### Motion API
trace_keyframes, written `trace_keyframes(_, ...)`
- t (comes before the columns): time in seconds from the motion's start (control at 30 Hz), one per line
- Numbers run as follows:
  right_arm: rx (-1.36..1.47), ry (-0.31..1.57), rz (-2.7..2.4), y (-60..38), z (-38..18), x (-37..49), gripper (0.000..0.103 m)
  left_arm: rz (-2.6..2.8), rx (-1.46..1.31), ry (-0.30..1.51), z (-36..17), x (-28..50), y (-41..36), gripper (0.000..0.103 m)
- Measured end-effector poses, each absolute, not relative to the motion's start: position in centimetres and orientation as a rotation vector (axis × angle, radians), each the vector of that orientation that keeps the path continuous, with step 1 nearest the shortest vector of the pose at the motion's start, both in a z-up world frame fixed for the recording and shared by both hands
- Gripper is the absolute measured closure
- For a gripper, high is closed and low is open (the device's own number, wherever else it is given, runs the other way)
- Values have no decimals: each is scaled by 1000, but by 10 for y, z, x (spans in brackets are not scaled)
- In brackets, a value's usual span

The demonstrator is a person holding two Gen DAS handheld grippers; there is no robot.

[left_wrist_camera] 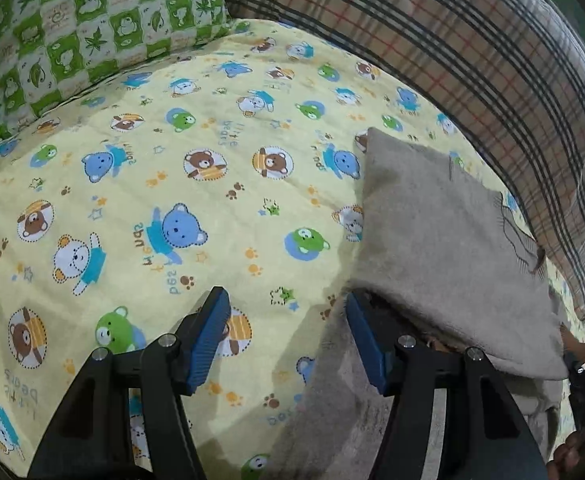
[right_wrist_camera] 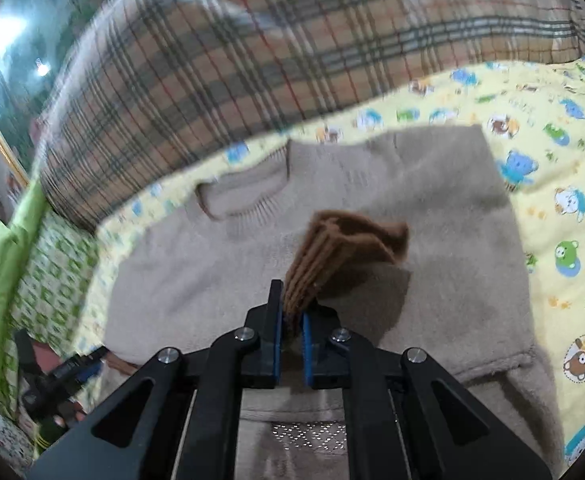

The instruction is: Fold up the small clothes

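Fuzzy beige sweater [right_wrist_camera: 432, 208], brown cuff [right_wrist_camera: 348, 244] raised

My left wrist view is sharp and evenly, softly lit, with faint shadows under the beige sweater [left_wrist_camera: 444, 240]. My right wrist view is smeared by motion blur, worst over the plaid blanket [right_wrist_camera: 212, 52]; a bright glare spot sits upper left. Both fisheyes bend edges and darken the corners

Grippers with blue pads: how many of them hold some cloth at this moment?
1. The right gripper is shut on the brown cuff over the beige sweater. The left gripper is open over the bear-print sheet, beside the sweater's edge.
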State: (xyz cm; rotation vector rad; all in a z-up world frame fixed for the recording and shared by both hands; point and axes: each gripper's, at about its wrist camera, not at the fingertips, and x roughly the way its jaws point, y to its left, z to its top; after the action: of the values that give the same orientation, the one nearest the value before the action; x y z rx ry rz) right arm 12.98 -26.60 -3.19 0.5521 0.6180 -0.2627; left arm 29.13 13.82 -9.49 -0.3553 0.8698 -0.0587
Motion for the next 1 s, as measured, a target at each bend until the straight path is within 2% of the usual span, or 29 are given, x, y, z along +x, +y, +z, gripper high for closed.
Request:
trace_keyframes(0.23,667,739,-272,-272,-73,121,93,-123,-335,878,-94,290,132,41)
trace_keyframes(0.47,602,691,-343,-274,-47,122,91,-135,-289,895,-97,297,124,39)
trace_keyframes(0.6,605,773,-421,-287,-56,119,89,-165,-310,906,-95,295,128,39)
trace_keyframes(0.8,665,731,-325,-293,-37,66,71,-345,-271,968,-90,255,134,39)
trace_keyframes(0.87,630,713,-293,-284,-25,45,52,-373,-239,990,-89,230,136,38)
trace_keyframes(0.93,619,693,-267,-275,-15,18,44,-382,-238,1029,-90,203,143,37)
trace_keyframes(1.0,624,676,-239,-267,-10,-2,43,-392,-259,1040,-90,175,154,37)
